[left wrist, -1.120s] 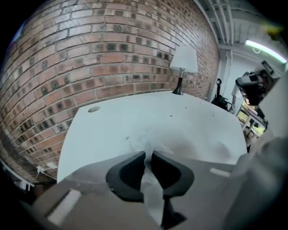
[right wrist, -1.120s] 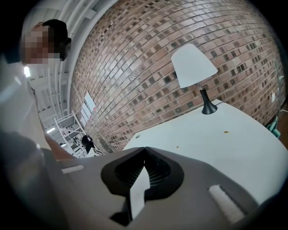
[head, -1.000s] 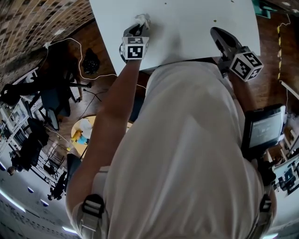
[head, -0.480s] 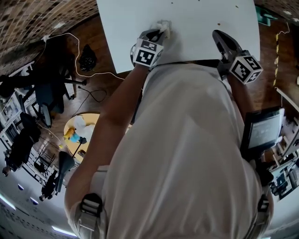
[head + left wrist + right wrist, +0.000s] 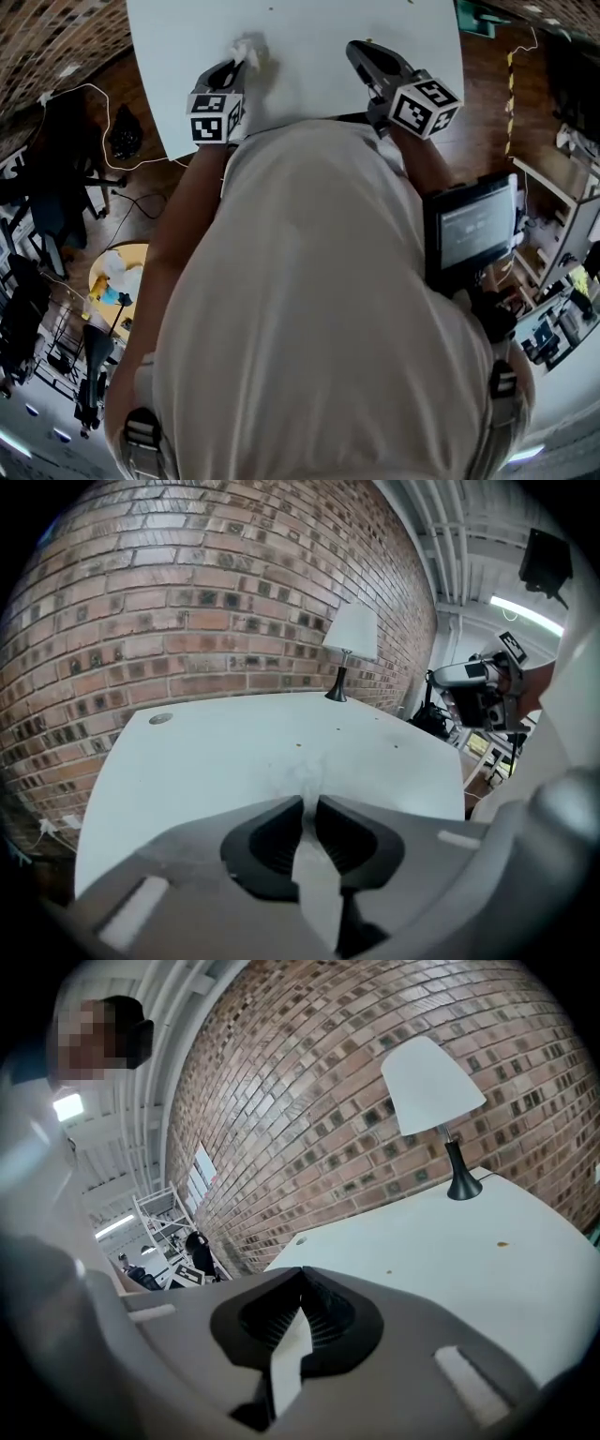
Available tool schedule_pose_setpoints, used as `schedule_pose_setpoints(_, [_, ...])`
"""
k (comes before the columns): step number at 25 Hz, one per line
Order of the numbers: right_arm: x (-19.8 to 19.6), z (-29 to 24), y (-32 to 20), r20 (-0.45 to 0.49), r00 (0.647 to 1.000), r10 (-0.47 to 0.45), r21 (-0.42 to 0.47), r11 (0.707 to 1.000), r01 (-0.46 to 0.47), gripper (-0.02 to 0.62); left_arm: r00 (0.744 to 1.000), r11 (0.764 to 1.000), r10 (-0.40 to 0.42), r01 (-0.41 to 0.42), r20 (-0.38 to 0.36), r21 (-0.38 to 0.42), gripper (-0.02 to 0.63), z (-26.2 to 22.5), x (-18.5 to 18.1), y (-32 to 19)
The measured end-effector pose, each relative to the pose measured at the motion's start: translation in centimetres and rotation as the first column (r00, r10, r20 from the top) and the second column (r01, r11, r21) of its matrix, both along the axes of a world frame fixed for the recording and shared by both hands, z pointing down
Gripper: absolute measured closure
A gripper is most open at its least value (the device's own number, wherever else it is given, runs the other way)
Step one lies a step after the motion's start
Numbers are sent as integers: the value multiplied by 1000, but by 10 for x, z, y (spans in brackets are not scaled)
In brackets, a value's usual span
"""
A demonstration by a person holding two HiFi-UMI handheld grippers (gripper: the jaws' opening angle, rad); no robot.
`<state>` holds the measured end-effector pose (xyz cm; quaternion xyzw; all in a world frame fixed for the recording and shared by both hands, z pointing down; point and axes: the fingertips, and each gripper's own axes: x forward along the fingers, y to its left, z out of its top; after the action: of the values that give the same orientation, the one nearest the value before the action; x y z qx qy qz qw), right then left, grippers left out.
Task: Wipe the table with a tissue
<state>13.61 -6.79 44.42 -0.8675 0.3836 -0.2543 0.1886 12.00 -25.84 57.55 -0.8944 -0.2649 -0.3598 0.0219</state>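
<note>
The white table (image 5: 309,66) fills the top of the head view. My left gripper (image 5: 236,64) is shut on a crumpled white tissue (image 5: 247,51), which rests on the tabletop near the table's front left corner. In the left gripper view the gripper (image 5: 309,803) has its jaws closed, and the tissue (image 5: 307,771) bunches just ahead of the tips. My right gripper (image 5: 356,49) hovers over the near edge further right. In its own view the right gripper (image 5: 302,1274) has jaws that meet with nothing between them.
A white-shaded lamp (image 5: 352,635) on a black stem stands at the table's far edge by the brick wall (image 5: 187,602). A few small specks (image 5: 300,745) dot the tabletop. A dark screen (image 5: 473,225) sits at the person's right. Cables and chairs (image 5: 56,197) crowd the floor on the left.
The left gripper slid the tissue to the right along the table's near edge, then a little back to the left. The right gripper stayed shut above the edge.
</note>
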Motion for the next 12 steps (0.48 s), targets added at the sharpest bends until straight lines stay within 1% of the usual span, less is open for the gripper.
schedule_pose_setpoints(4, [9, 3, 4, 3, 1000, -29, 25, 999, 29, 588, 999, 999, -43, 43, -9, 4, 552, -7, 15, 5])
schedule_pose_setpoints(8, [13, -3, 32, 10, 999, -48, 62, 997, 47, 588, 998, 997, -60, 61, -5, 39, 552, -9, 22, 24])
schedule_pose_setpoints(10, [12, -6, 52, 19, 998, -54, 53, 997, 53, 588, 998, 997, -66, 66, 3, 37, 552, -9, 28, 39])
schedule_pose_setpoints(12, [15, -6, 60, 28, 998, -64, 41, 997, 63, 588, 996, 996, -84, 83, 8, 36, 552, -7, 38, 40])
